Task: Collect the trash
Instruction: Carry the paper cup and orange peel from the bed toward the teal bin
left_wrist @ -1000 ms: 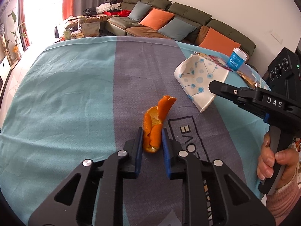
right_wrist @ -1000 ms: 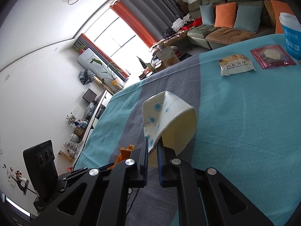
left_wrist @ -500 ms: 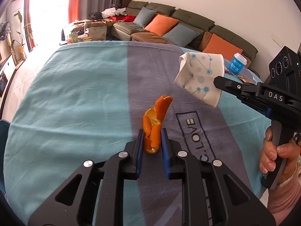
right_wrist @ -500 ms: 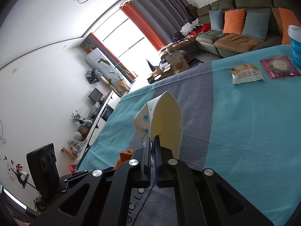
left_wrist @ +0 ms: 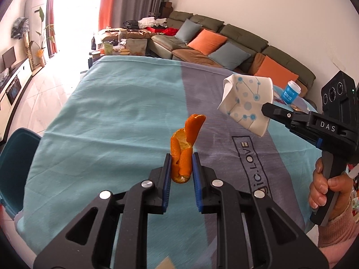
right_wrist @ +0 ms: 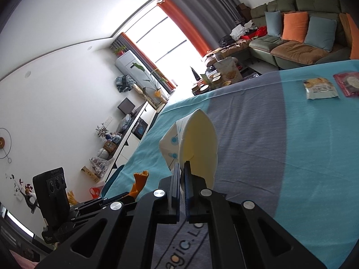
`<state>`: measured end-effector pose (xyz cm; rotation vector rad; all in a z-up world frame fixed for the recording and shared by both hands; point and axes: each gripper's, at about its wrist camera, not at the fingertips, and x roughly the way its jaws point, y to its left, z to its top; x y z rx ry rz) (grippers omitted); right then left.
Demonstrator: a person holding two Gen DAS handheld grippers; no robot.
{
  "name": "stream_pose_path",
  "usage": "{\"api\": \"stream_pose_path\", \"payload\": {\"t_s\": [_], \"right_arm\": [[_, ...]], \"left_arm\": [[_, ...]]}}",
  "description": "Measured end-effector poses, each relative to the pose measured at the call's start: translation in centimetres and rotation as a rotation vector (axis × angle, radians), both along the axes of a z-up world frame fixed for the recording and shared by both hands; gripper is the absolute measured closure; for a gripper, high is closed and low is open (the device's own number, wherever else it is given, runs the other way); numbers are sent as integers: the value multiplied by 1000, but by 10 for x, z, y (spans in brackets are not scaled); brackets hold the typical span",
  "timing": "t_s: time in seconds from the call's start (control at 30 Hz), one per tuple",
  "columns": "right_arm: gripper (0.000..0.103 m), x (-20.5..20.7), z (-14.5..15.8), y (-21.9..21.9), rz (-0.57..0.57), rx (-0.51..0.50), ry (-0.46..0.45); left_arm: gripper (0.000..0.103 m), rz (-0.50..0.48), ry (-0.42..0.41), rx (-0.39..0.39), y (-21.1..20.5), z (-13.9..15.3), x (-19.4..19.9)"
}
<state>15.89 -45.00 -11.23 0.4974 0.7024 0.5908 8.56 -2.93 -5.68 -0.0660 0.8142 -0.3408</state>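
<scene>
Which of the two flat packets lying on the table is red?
The red packet at the right edge of the right wrist view. The other packet, beside it toward the window, is white with yellow.

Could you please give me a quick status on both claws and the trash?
Left claw shut on orange peel. Right claw shut on flattened paper cup. Both lifted off the cloth; nothing blocking.

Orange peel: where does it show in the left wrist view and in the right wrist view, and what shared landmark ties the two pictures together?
Left wrist view: the orange peel sits at centre, clamped upright in the left gripper.
Right wrist view: only its tip shows at lower left, above the other gripper's fingers.
Shared landmark: the crushed paper cup held by the right gripper.
</scene>
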Motion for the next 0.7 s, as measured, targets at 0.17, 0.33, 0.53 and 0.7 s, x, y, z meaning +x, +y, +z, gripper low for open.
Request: {"api": "stream_pose_path", "payload": {"t_s": [0.17,0.33,0.53,0.7], "right_arm": [[101,0,2,8,29,1,-2],[101,3,2,10,56,2,-1],[101,4,5,21,85,2,-2],[101,6,6,28,110,8,-1]], "left_arm": [[85,26,-14,-2,13,6,-11],[85,49,-25,-7,25,10,-20],[85,77,-34,-8,36,15,-30],[85,96,-38,-8,42,19,-40]]}}
